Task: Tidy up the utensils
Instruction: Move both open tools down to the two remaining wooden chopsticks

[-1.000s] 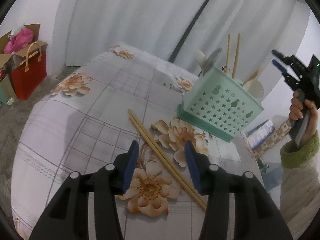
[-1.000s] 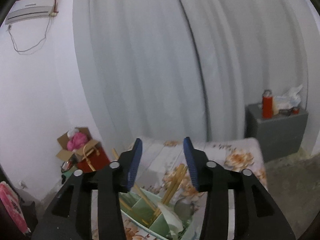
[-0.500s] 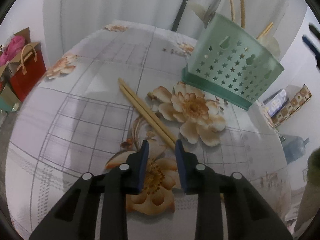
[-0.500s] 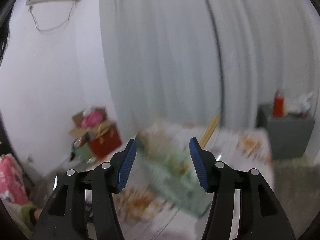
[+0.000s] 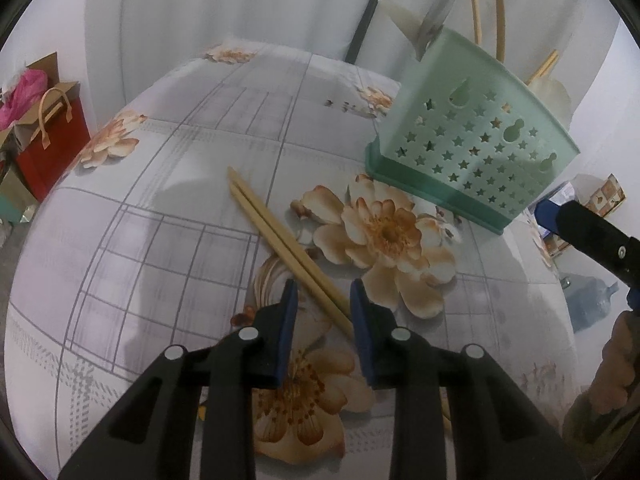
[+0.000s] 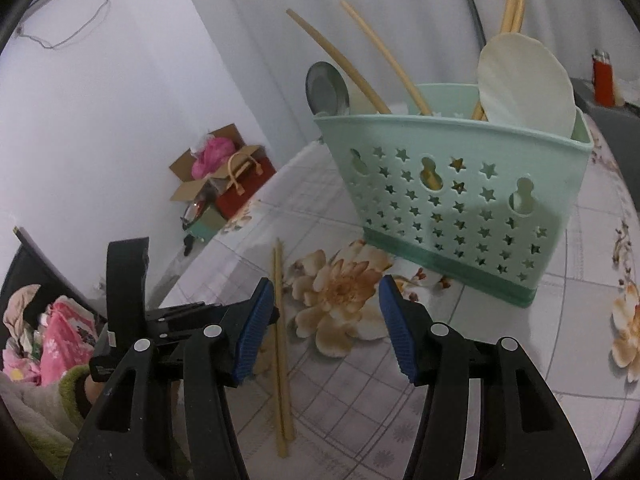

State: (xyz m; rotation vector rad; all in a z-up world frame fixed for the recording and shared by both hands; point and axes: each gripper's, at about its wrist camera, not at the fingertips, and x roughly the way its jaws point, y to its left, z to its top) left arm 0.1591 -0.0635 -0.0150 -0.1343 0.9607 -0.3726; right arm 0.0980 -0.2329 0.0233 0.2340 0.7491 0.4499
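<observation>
Left wrist view shows the left gripper [image 5: 322, 300] low over a table with a flower cloth [image 5: 160, 240]. Its two blue pads sit on each side of a pair of chopsticks [image 5: 280, 236] that lie flat on the cloth. The gap is small, but the pads do not seem to press the sticks yet, so nothing is held.

The green basket [image 5: 472, 152] stands just past the sticks, near the far right part of the table. It already has spoons and other chopsticks standing in it.

Right wrist view shows the right gripper [image 6: 326, 320] with its pads wide apart and nothing between them. It hangs over the cloth, in front of the basket.

I think the step now is picking up the loose chopsticks. Next, the left pads need to squeeze both sticks together, lift them, tip them upright, and drop them in the basket. Thin sticks can slip or roll apart, so the squeeze must catch both.
</observation>
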